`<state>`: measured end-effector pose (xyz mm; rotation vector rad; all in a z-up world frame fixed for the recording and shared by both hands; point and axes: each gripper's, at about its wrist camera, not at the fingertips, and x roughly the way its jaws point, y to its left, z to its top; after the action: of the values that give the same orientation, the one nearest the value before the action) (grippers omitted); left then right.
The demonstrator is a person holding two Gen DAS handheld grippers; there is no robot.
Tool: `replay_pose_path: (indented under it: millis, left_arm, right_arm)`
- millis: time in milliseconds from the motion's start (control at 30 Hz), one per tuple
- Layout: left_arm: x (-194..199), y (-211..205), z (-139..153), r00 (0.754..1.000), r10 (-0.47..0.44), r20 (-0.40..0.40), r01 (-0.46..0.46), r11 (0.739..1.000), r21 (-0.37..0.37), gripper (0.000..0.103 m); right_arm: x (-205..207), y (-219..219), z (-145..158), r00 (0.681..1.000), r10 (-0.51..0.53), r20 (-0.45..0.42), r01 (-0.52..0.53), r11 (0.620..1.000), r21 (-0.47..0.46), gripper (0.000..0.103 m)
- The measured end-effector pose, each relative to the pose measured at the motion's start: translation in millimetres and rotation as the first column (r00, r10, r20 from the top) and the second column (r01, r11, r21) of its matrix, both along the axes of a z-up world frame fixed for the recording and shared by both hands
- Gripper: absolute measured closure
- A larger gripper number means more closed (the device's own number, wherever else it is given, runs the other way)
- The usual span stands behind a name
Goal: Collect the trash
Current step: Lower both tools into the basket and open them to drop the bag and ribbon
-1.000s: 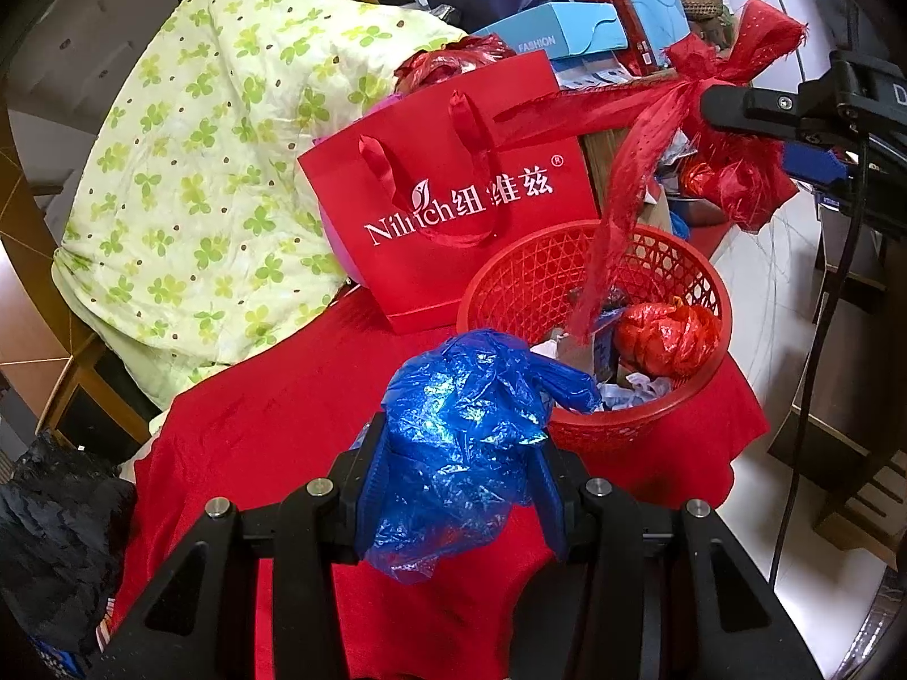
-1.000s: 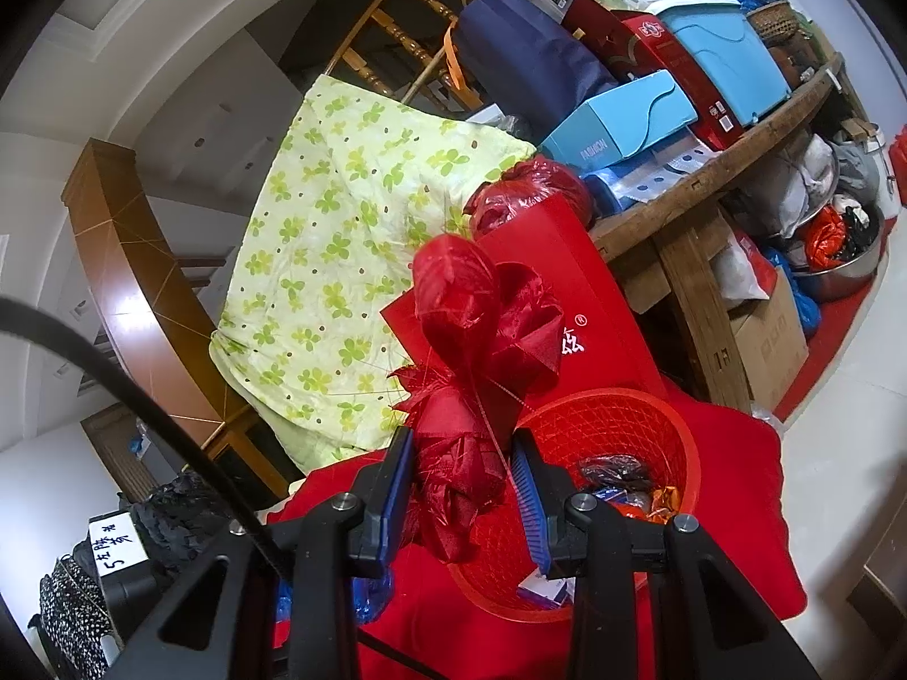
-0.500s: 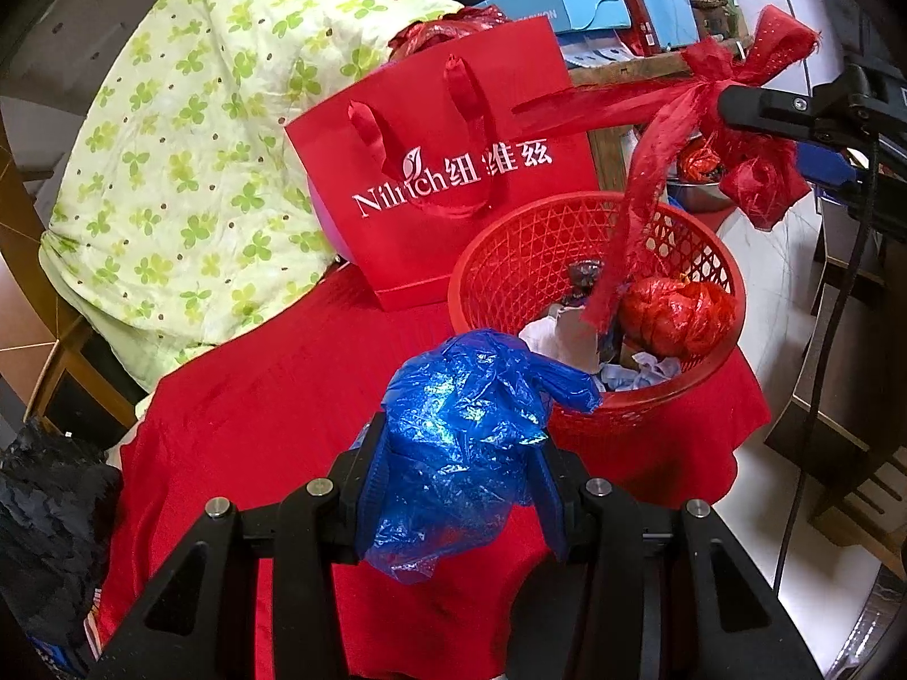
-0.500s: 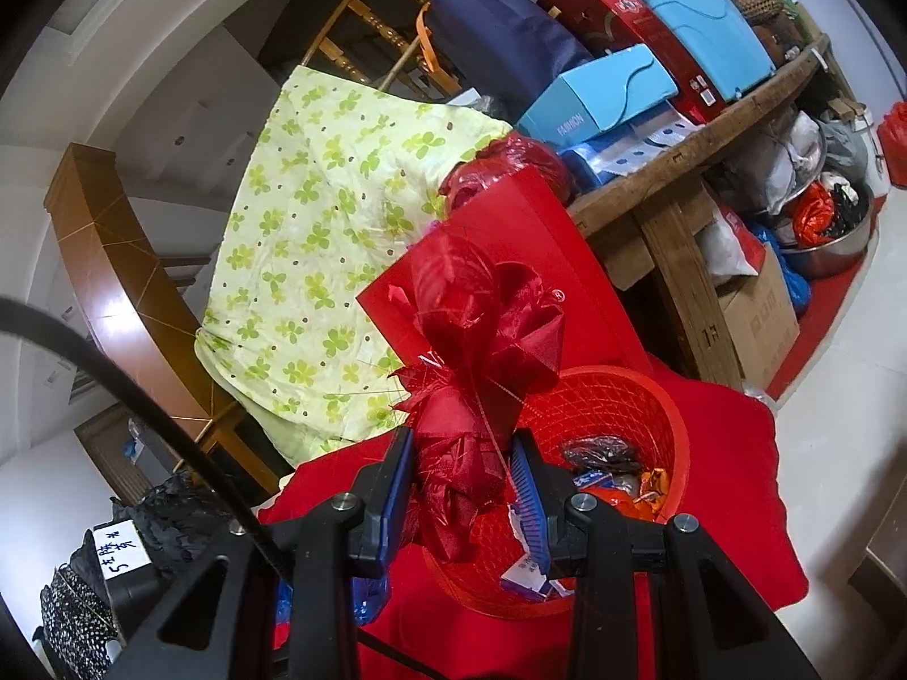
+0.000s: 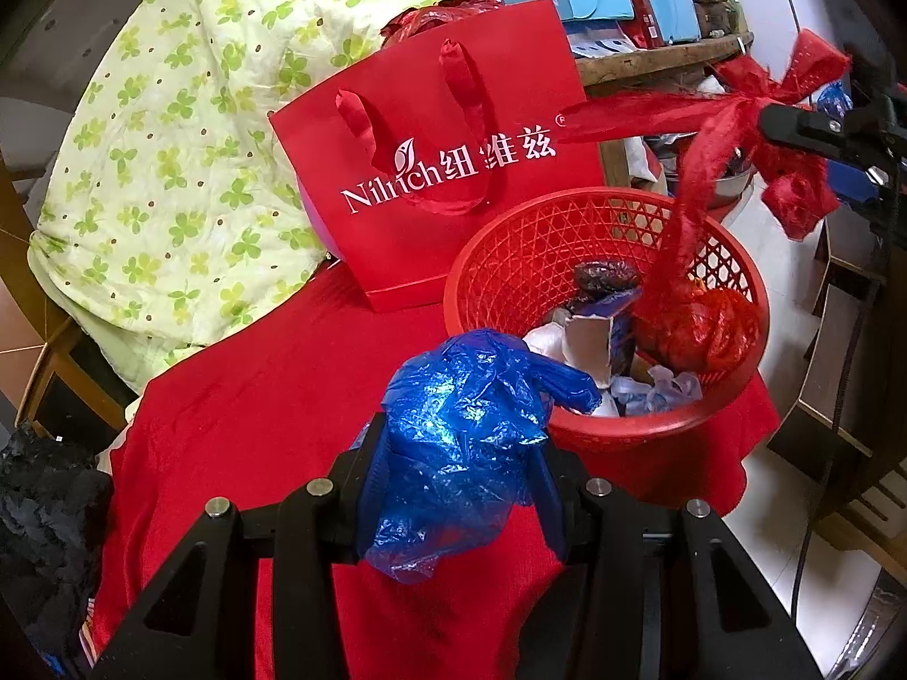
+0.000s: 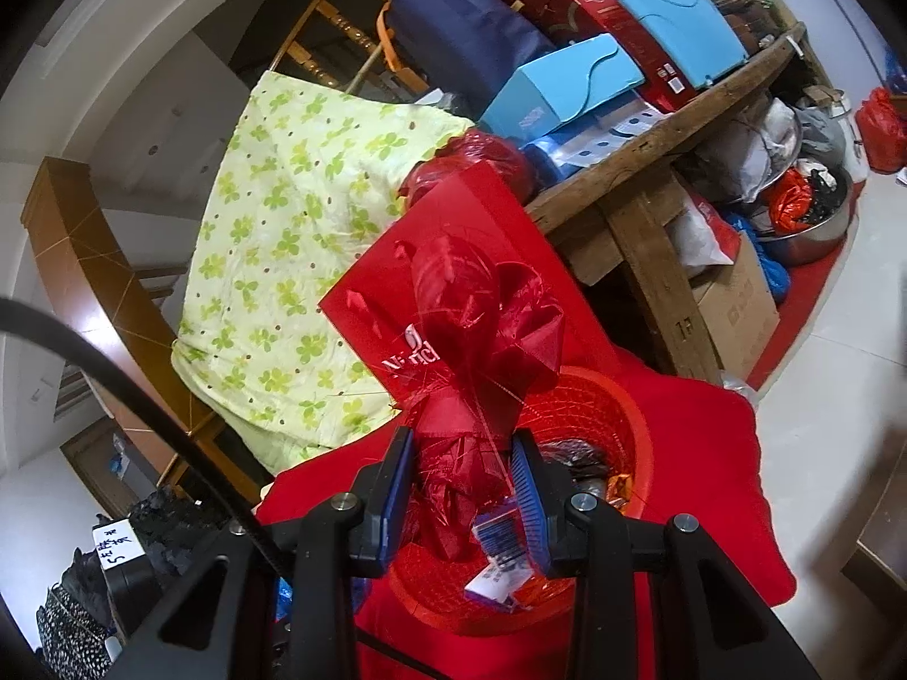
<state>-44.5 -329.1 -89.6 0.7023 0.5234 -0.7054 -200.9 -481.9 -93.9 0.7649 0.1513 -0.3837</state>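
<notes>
While tilted down toward the round red plastic lattice basket [image 5: 572, 238], the left gripper [image 5: 459, 487] has its jaws clamped on a crumpled blue plastic bag [image 5: 459, 436] just before the near rim. The right gripper [image 6: 462, 487] points more level — pinching a red ribbon bow [image 6: 482, 328] whose tail hangs into the basket — over the red cloth [image 5: 238, 430].

The basket [image 5: 601, 425] sits on the cloth [image 5: 255, 425] at right, the paper bag [image 5: 442, 170] behind it, the quilt [image 5: 170, 170] far left.
</notes>
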Motion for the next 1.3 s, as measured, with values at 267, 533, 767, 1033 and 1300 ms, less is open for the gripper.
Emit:
replay_pose_path:
  millis: [267,533,767,1033,1300]
  left_arm:
    - [15,-16,9,1.0,-0.019,0.005,0.02,0.999,-0.031,0.055]
    - [41,-38,26,0.994,-0.089,-0.069,0.078,0.987,-0.142,0.055]
    - [59,-58,14,0.971,-0.148,-0.189,0.109,0.974,-0.201,0.055]
    - [65,-72,-14,0.949,-0.194,-0.247,0.148,0.97,-0.194,0.045]
    - [63,-58,-11,0.964,-0.166,-0.209,0.128,0.974,-0.186,0.042]
  right_arm:
    - [5,-16,1,1.0,-0.021,-0.01,0.021,1.0,-0.01,0.066]
    - [21,-25,-3,1.0,-0.016,-0.026,0.015,1.0,-0.006,0.065]
    - [44,-36,-13,0.999,-0.011,-0.045,0.011,1.0,0.006,0.065]
    - [75,-57,-42,0.995,0.004,-0.101,0.007,0.995,0.102,0.064]
    - [78,-49,-41,0.996,0.008,-0.094,0.001,0.995,0.096,0.042]
